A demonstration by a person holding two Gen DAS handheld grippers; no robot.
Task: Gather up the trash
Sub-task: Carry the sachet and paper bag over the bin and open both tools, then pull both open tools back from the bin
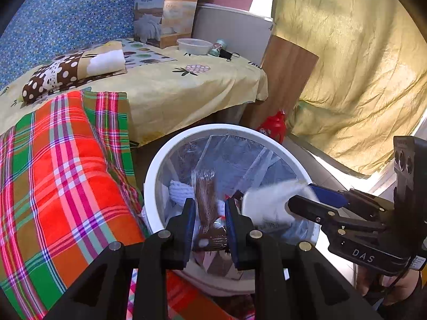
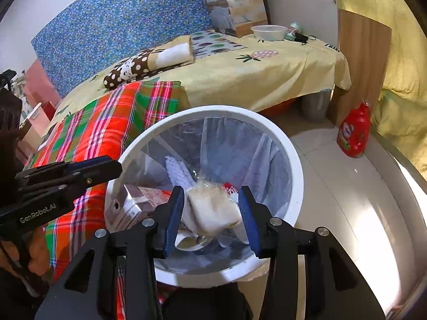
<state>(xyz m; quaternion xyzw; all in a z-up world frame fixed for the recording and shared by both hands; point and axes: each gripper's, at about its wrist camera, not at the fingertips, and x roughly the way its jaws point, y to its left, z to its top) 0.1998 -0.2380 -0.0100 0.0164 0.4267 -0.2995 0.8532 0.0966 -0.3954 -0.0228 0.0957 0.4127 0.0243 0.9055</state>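
A white round bin (image 1: 240, 129) (image 2: 293, 154) with a clear plastic liner stands on the floor beside the bed, with both grippers over its mouth. My left gripper (image 1: 209, 205) is shut on a brown snack wrapper (image 1: 206, 194) in clear plastic, which hangs above the bin's contents. My right gripper (image 2: 210, 190) stands open around a blurred whitish plastic packet (image 2: 213, 208), loose between the blue pads. From the left wrist view the right gripper (image 1: 300, 194) comes in from the right with that white packet (image 1: 269, 202) at its tips. Inside lie a white knitted piece (image 2: 176, 170) and a small box (image 2: 133, 208).
A red-green plaid blanket (image 1: 66, 173) hangs off the bed right against the bin's left side. The yellow bedsheet (image 2: 253, 74) carries a plastic bowl (image 2: 268, 32) and a small bottle. A red detergent bottle (image 2: 355, 130) stands on the tiled floor by a wooden board and a yellow curtain.
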